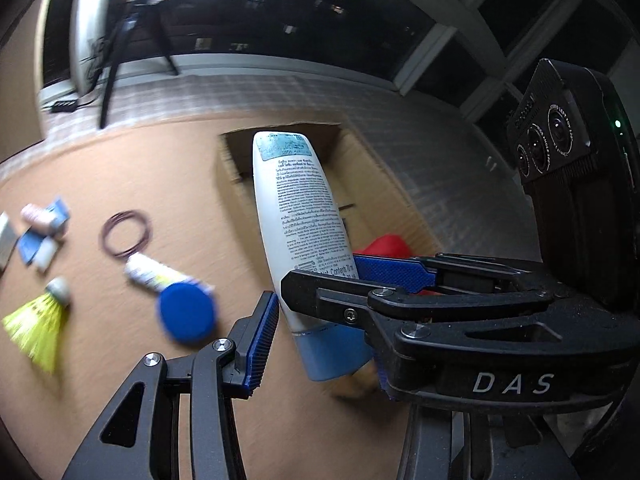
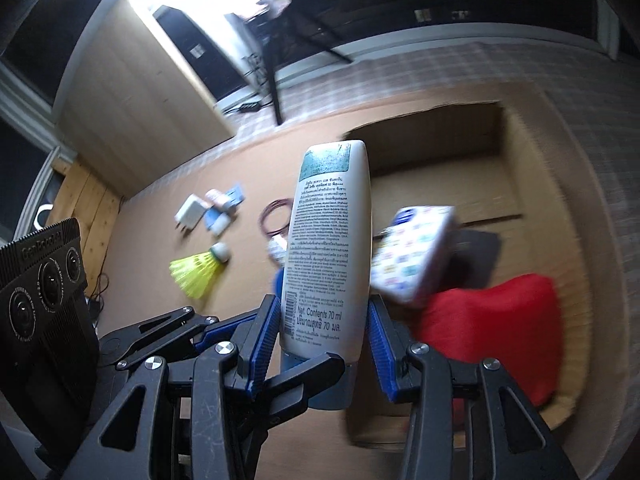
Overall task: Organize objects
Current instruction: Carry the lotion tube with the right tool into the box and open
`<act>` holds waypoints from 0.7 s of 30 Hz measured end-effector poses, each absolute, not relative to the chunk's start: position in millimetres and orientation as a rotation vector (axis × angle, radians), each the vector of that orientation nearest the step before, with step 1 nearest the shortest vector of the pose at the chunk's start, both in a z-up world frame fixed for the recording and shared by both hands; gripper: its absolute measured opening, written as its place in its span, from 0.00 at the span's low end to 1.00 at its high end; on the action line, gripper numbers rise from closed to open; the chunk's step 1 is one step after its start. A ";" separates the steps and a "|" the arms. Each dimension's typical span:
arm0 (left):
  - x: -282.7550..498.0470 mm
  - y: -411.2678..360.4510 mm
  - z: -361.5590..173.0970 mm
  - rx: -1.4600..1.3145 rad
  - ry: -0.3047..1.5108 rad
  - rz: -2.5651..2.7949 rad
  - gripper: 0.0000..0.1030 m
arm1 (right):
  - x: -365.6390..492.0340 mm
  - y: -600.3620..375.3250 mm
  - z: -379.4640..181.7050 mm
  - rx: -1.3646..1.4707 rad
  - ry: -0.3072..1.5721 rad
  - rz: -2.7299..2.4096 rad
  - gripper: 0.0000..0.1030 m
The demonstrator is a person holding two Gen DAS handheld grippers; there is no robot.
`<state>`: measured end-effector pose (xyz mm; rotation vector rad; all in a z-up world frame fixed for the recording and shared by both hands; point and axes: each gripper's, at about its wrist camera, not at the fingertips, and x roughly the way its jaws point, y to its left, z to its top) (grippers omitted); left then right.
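Note:
A white tube [image 1: 296, 208] with a blue cap and printed text is held upright, cap down, above the brown surface. Both grippers grasp its lower end. My left gripper [image 1: 320, 340] has its blue pads on the tube near the cap; its right finger is hidden behind the other tool. My right gripper [image 2: 324, 320] is shut on the tube [image 2: 328, 240] just above the cap, pads pressing both sides. In the left wrist view the right gripper [image 1: 324, 276] crosses in from the right. The open cardboard box [image 2: 520, 128] lies just behind the tube.
Inside the box are a red bag [image 2: 492, 320], a patterned carton [image 2: 416, 252] and a dark item [image 2: 476, 244]. Left of the tube on the surface lie a yellow shuttlecock [image 1: 36, 328], a blue-capped bottle [image 1: 186, 312], a wire ring [image 1: 126, 232], small bottles [image 1: 40, 224] and a white charger [image 2: 190, 210].

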<state>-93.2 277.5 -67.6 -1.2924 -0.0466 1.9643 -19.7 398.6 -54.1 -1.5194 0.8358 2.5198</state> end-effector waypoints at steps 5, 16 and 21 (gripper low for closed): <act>-95.0 321.5 -71.7 -1.286 -0.018 1.931 0.46 | -6.1 435.1 -57.8 -1.484 0.837 2.482 0.39; -101.9 381.4 -86.6 -1.311 0.001 1.879 0.46 | 10.7 477.7 -74.4 -1.458 0.879 2.417 0.39; -103.1 387.9 -93.1 -1.323 -0.001 1.873 0.46 | 12.1 484.0 -80.5 -1.462 0.897 2.407 0.39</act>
